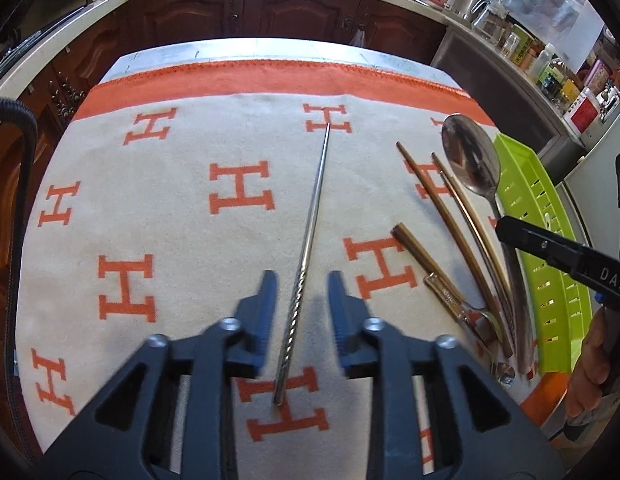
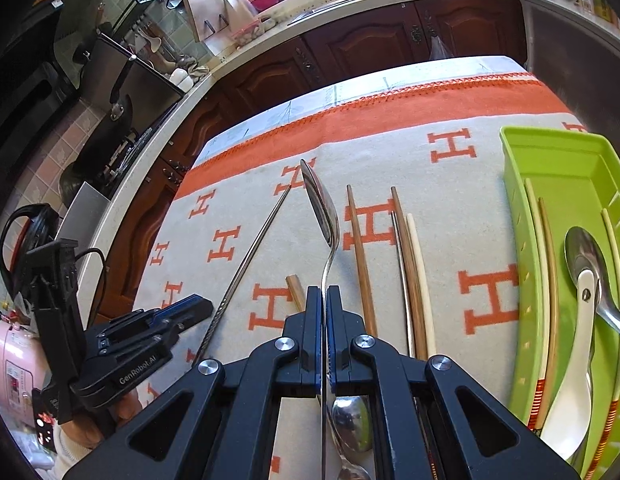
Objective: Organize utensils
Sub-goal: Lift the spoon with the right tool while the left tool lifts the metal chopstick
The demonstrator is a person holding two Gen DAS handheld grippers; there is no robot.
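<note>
Green plastic tray sits on the right side of the table, slotted walls, on the orange-and-cream H-pattern cloth. Inside it: a white ceramic spoon, a metal spoon lying over it, and several pale chopsticks along the walls, two with orange-striped ends. Tray's near end is cut off by the frame edge.

Right gripper has its jaws closed tight on the handle of a large steel spoon, bowl edge-on and pointing away, raised above the cloth. Left gripper is partly open, its pads clear of the steel chopstick that lies on the cloth between them; nothing is held.

On the cloth between steel chopstick and tray: two brown wooden chopsticks, one more steel one, and a cream chopstick, lying roughly parallel. A short brown stub shows just left of the right gripper's fingers, mostly hidden behind them. Small spoons under the right gripper are largely blocked by its body; exact count unclear.

A hand on the right gripper's grip is cut off at the left-wrist view's edge. Far behind, dark wood cabinets and a cluttered counter, items too small to name.
</note>
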